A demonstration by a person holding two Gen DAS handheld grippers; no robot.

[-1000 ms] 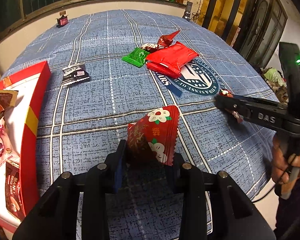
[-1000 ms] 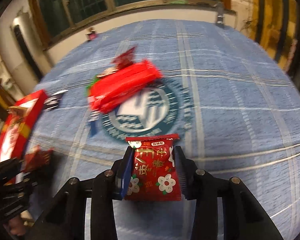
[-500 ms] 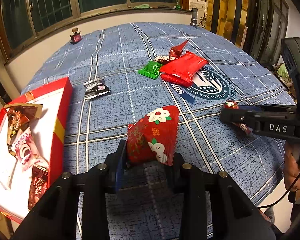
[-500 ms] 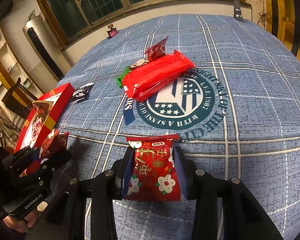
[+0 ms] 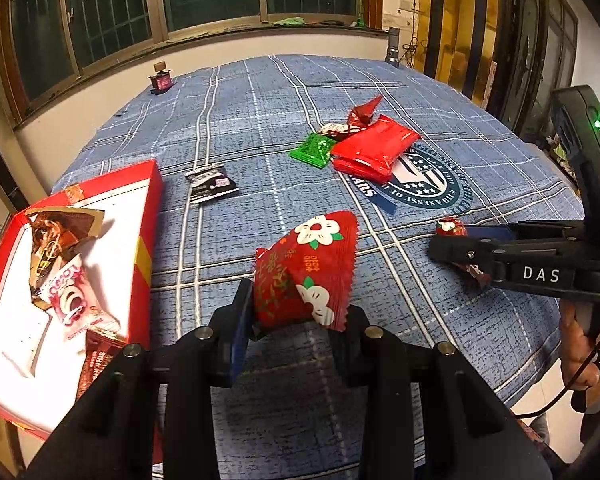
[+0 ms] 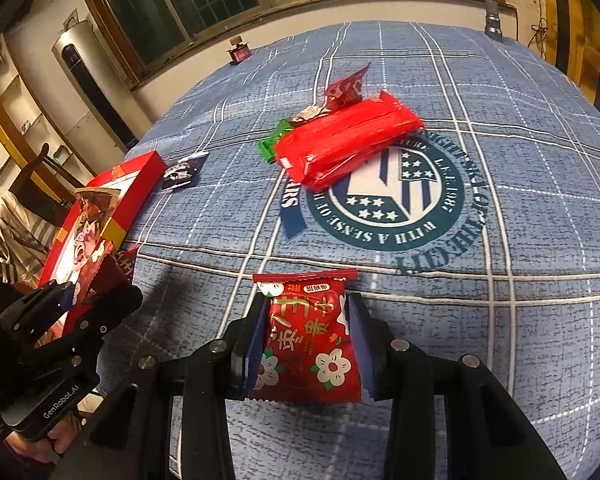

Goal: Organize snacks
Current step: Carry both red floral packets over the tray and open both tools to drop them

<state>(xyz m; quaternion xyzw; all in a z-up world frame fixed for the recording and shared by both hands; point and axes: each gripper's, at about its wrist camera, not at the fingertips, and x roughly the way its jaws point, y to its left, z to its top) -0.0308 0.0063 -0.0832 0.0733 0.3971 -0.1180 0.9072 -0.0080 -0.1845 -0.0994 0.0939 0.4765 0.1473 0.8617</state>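
My left gripper [image 5: 296, 304] is shut on a red flower-print snack packet [image 5: 312, 268], held above the blue checked tablecloth. To its left lies an open red box [image 5: 142, 216] with several snacks inside. My right gripper [image 6: 307, 308] is shut on a second red flower-print packet [image 6: 308, 344], upright between its pads. In the left wrist view the right gripper [image 5: 448, 240] reaches in from the right with its packet [image 5: 452, 227]. In the right wrist view the left gripper [image 6: 96, 296] sits at the lower left beside the red box [image 6: 144, 172].
Loose snacks lie mid-table: two big red packs [image 5: 374, 148], a green packet [image 5: 314, 150], a twisted red wrapper [image 5: 364, 110] and a black packet [image 5: 212, 184]. A small red object [image 5: 161, 78] and a grey flashlight [image 5: 393, 46] stand at the far edge.
Both grippers have lifted and tipped up a little with their packets still held. The red box has come further into the left wrist view. The loose snacks have not moved.
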